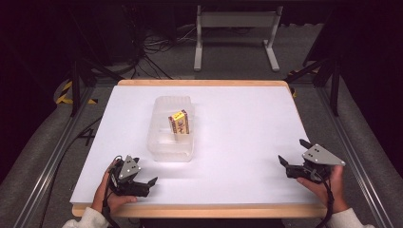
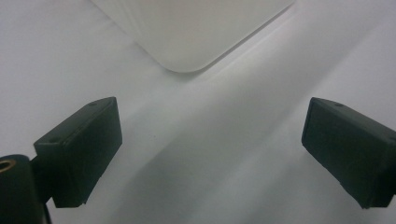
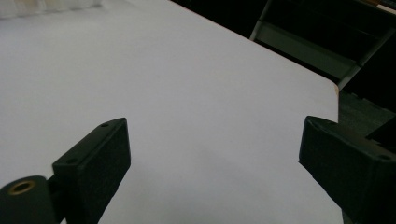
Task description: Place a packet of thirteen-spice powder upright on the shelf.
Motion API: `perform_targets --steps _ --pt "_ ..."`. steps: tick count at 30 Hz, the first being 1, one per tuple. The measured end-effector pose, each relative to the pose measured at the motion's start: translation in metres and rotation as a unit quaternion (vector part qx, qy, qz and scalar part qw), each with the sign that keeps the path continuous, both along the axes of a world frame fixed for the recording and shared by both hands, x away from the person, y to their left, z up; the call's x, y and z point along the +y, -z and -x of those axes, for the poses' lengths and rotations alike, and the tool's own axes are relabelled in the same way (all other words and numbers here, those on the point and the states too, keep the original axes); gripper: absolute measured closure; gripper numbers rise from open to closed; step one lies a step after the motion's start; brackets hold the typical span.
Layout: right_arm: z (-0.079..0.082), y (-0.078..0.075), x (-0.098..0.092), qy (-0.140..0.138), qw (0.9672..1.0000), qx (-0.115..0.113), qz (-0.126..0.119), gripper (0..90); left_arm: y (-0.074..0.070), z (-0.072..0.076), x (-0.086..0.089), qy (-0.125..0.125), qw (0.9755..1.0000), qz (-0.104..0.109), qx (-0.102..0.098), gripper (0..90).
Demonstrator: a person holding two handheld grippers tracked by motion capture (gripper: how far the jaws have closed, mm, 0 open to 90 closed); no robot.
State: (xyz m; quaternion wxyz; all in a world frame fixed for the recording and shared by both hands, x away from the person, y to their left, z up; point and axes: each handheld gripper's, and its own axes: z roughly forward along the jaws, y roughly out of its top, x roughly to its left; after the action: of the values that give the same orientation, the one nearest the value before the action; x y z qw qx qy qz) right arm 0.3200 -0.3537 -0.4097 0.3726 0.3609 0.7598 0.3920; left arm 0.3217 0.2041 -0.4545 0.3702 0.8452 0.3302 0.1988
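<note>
While the small yellow-and-red box (image 1: 179,122) is standing upright inside the clear plastic tub (image 1: 164,145) toward the far left-middle of the white counter (image 1: 237,142), both claws are hanging back near the front edge, well apart from it. The left claw (image 1: 145,183) is resting released, nothing between its jaws, with a rounded corner of the tub (image 2: 187,51) showing just ahead in the left gripper view. The right claw (image 1: 292,156) is also spread wide and holding nothing, over bare counter (image 3: 187,93) at the right.

The risks, as I am judging them: the box is sitting tall and narrow, so a claw reaching in from above could be knocking it flat against the tub wall rather than closing on it. The tub looks light and is lying loose on a smooth surface, so a one-sided nudge could be sliding or tipping it unless the other claw is steadying the rim. The clear walls are also making the rim hard to judge.

The box is carrying a printed label, but the lettering is too small and blurred to read; no brand can be made out.
</note>
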Motion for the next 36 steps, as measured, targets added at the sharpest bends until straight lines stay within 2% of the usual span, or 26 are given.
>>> perform_targets --steps 2,5,10,11,18,36 --pt "0.002 0.002 -0.004 0.005 1.0000 0.003 -0.003 9.5 0.000 0.000 0.000 0.000 1.0000 0.000 -0.001 5.7" --pt "0.007 0.004 -0.008 0.018 0.9998 -0.007 -0.009 9.7 0.000 0.001 0.000 -0.002 1.0000 0.003 -0.003 5.7" --pt "0.013 0.009 -0.014 0.027 0.9996 -0.001 -0.007 9.7 -0.001 0.001 0.001 -0.002 1.0000 0.003 -0.004 5.7" --pt "0.016 0.010 -0.018 0.036 0.9993 -0.004 -0.008 9.7 -0.001 0.001 0.001 -0.002 1.0000 0.004 -0.005 5.7" --pt "0.021 0.015 -0.027 0.049 0.9985 0.004 -0.023 9.5 -0.002 0.001 0.001 -0.001 1.0000 0.006 -0.007 5.7" --pt "0.022 0.016 -0.024 0.047 0.9989 -0.001 -0.007 9.4 -0.002 0.001 0.001 0.001 1.0000 0.006 -0.007 5.7"
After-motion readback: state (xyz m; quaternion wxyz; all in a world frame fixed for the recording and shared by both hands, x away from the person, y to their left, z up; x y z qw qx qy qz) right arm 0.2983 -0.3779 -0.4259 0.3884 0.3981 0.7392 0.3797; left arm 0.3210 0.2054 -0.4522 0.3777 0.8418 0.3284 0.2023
